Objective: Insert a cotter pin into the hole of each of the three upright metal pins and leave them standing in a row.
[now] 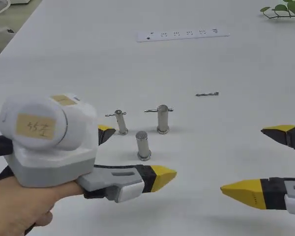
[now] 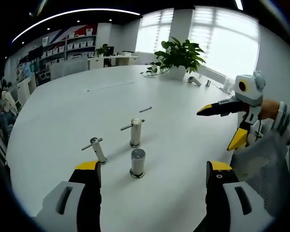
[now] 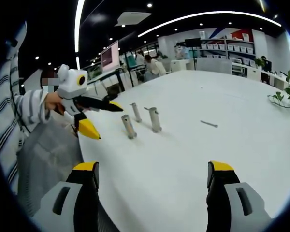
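Steel: three stand upright toward the person's edge of the white bench: rear-left pin carries left cotter pin through its hole, rear-right pin carries right cotter pin, front pin bare. Both spread: left hand-held gripper, front pin in line with its gap, and right hand-held gripper, empty. Flat beyond them toward far edge, loose cotter pin.

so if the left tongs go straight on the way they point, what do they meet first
Most likely the bare pin, which stands just ahead of the open left tongs, a little left of their midline. Depth is hard to judge; past it stands a pin with a cotter.
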`<move>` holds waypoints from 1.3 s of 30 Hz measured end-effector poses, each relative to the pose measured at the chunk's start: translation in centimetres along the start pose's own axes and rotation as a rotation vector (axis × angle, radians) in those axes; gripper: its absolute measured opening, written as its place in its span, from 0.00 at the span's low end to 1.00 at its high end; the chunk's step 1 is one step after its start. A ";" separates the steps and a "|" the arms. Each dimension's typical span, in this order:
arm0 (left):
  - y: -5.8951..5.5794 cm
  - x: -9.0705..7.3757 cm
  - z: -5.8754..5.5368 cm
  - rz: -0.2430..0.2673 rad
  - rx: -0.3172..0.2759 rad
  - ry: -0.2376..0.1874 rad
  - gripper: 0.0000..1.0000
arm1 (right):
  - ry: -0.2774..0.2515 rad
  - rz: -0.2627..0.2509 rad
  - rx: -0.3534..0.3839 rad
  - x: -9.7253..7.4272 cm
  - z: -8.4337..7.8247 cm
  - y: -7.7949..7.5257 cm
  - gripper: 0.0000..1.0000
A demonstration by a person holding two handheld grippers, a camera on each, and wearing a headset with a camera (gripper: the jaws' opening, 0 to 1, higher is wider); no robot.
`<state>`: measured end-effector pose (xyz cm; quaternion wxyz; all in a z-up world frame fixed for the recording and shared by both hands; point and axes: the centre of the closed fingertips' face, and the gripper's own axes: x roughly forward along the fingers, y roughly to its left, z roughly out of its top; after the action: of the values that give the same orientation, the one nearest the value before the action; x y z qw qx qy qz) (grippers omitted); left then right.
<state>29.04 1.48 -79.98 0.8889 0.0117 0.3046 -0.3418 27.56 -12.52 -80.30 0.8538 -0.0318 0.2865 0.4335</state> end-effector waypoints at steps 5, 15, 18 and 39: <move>0.3 -0.8 -0.3 -0.005 0.012 -0.005 1.00 | 0.006 0.001 -0.006 -0.1 0.0 -0.1 0.94; 1.1 -1.7 -1.0 0.005 -0.013 -0.012 0.99 | 0.003 0.010 -0.012 -0.1 0.1 0.0 0.94; 1.5 -2.0 -1.7 0.024 -0.019 -0.003 0.99 | 0.005 0.014 -0.018 -0.2 0.2 0.0 0.94; 2.0 -2.8 -2.2 0.046 -0.040 -0.008 0.99 | 0.103 0.042 -0.204 -0.8 3.1 -3.4 0.87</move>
<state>27.48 5.22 -80.57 0.8978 -0.0002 0.3076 -0.3152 31.21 -14.30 -78.01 0.8211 -0.1346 0.2849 0.4760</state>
